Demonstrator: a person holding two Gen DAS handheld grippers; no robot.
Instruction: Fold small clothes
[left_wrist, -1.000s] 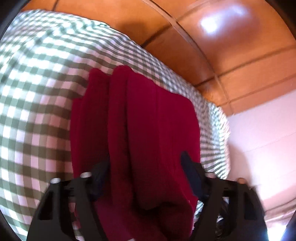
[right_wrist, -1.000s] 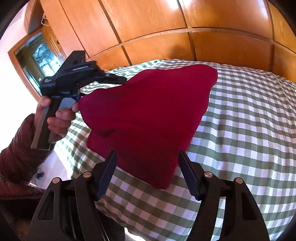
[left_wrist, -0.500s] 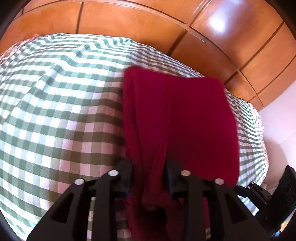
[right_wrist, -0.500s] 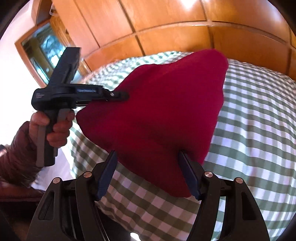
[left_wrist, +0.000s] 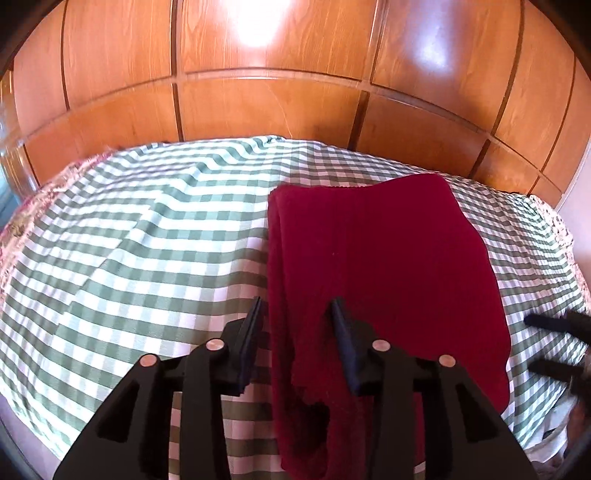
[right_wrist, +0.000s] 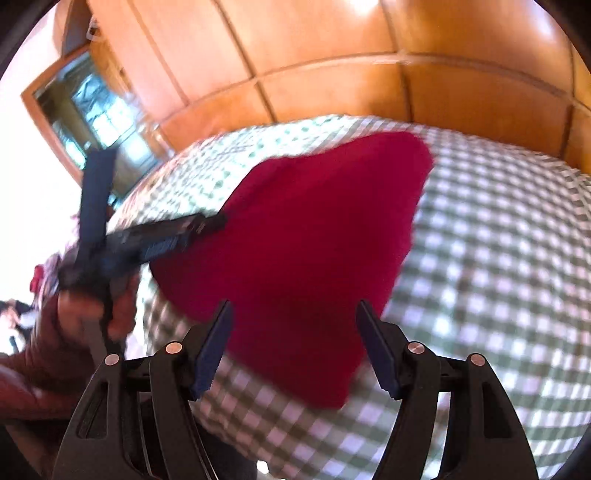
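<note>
A dark red folded garment (left_wrist: 388, 273) lies on the green-and-white checked bed cover (left_wrist: 147, 251). My left gripper (left_wrist: 295, 314) is partly closed around the garment's near left edge, with red cloth bunched between the jaws. In the right wrist view the garment (right_wrist: 314, 240) looks blurred, and the left gripper (right_wrist: 212, 223) touches its left edge. My right gripper (right_wrist: 293, 321) is open, with its jaws over the garment's near corner and not pinching it. The right gripper's fingertips (left_wrist: 546, 325) show at the far right of the left wrist view.
A wooden panelled headboard (left_wrist: 277, 103) rises behind the bed. A mirror or window (right_wrist: 92, 110) is at the left. The bed's near edge and a lace trim (left_wrist: 554, 229) run along the right side. A hand in a dark red sleeve (right_wrist: 74, 325) holds the left gripper.
The left gripper has closed down on the garment's edge and swung to face the headboard. The garment now lies flatter on the cover. The right gripper stays open and has moved closer.
</note>
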